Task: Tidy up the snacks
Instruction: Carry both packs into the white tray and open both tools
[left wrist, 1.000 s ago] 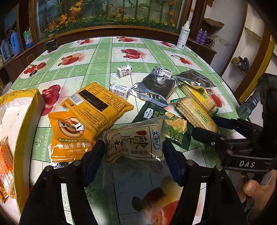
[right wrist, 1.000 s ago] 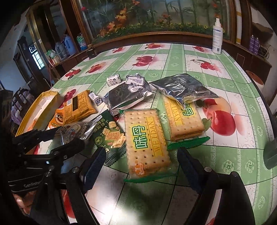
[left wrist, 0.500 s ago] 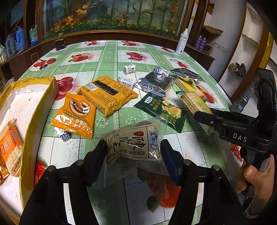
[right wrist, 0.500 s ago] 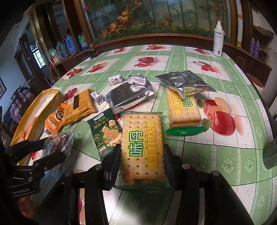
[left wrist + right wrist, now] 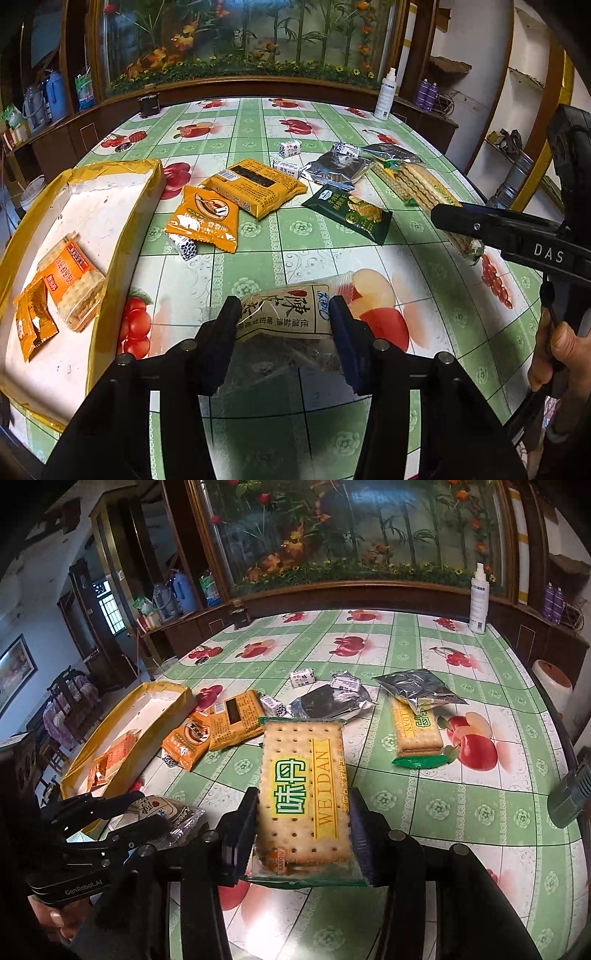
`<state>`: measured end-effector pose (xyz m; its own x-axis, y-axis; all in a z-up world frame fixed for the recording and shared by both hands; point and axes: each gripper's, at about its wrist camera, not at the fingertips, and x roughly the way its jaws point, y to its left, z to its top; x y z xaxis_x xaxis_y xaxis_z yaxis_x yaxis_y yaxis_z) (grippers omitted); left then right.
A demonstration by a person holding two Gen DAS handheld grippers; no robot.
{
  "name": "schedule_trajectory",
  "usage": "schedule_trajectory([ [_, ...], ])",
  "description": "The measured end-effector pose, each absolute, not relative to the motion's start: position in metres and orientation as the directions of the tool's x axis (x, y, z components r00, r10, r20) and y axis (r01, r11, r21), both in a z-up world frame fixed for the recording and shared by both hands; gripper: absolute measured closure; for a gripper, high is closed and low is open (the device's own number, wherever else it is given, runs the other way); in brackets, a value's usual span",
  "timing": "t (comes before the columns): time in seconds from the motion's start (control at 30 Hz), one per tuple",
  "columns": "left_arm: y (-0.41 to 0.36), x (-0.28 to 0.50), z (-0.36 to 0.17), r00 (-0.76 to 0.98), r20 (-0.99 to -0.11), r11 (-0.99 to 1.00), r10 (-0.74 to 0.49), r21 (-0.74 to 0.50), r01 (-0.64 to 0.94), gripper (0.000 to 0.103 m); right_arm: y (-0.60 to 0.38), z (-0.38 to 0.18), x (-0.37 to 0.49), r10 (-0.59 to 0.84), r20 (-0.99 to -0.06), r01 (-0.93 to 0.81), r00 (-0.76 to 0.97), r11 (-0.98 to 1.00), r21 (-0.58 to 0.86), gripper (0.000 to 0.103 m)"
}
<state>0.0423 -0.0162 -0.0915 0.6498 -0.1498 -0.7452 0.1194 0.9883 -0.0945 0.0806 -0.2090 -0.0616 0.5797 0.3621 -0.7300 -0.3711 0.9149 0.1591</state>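
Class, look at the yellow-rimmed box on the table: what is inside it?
Inside the yellow-rimmed box: a clear-wrapped cracker pack and a small orange sachet on its white floor. Its nearest corner is out of view.

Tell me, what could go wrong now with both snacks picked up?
1. The clear tea packet is soft; the left gripper, jaws closing, could let it slip.
2. The WEIDAN cracker pack in the right gripper may crack if squeezed.
3. Both heading for the yellow box could collide.
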Motion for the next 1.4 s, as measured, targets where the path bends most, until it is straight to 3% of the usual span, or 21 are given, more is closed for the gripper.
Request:
schedule_trajectory([
  [0.67, 0.053, 0.001, -0.045, 0.77, -0.638, 0.997, -0.001, -0.061, -0.049, 0.057, -0.127, -0.048, 0.053, 0.468, -0.711, -0.533, 0.525, 0.832, 0.154, 0.055],
  [1.4, 0.14, 0.003, -0.061, 0.744, -0.656, 0.962, 0.128, -0.1, -0.253, 0.057, -0.015, -0.05, 0.068, 0.587, -0.701, -0.681, 0.405, 0.705, 0.197, 0.056],
])
